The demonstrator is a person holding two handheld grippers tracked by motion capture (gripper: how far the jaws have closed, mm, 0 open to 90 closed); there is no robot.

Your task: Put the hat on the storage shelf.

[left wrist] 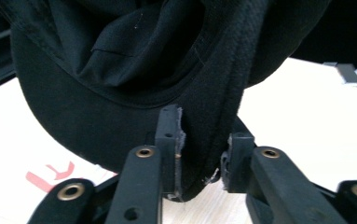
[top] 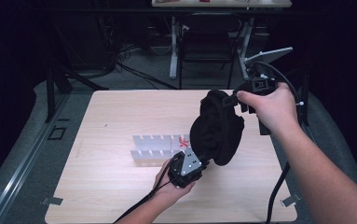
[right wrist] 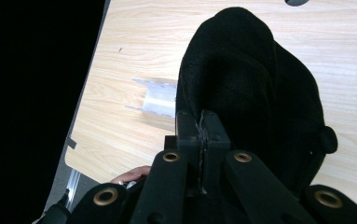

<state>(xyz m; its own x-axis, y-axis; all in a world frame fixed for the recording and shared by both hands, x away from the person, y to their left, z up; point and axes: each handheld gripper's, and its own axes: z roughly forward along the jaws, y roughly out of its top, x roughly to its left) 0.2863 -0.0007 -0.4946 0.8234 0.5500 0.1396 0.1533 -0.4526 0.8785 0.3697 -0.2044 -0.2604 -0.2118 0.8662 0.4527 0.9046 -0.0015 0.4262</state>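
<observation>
Centrally in the high view, a black cap (top: 216, 127) is held up off the wooden table (top: 111, 186) between the two grippers. Its upper edge is clamped by the right gripper (top: 243, 97), seen right of centre under the person's right hand (top: 271, 108); in the right gripper view those jaws are pressed flat together on a thin fold of the fabric, with the cap's crown (right wrist: 255, 88) hanging beyond them over the tabletop. The lower edge is taken by the left gripper (top: 195, 161) at lower centre, gripped by the left hand (top: 174, 186). In the left gripper view the jaws are closed on a thick seamed band of the cap (left wrist: 213, 116) — the brim curves away to the upper left. A white slotted rack (top: 155, 148) lies on the table left of centre, partly hidden by the cap, with a red mark (top: 183, 142) beside it.
</observation>
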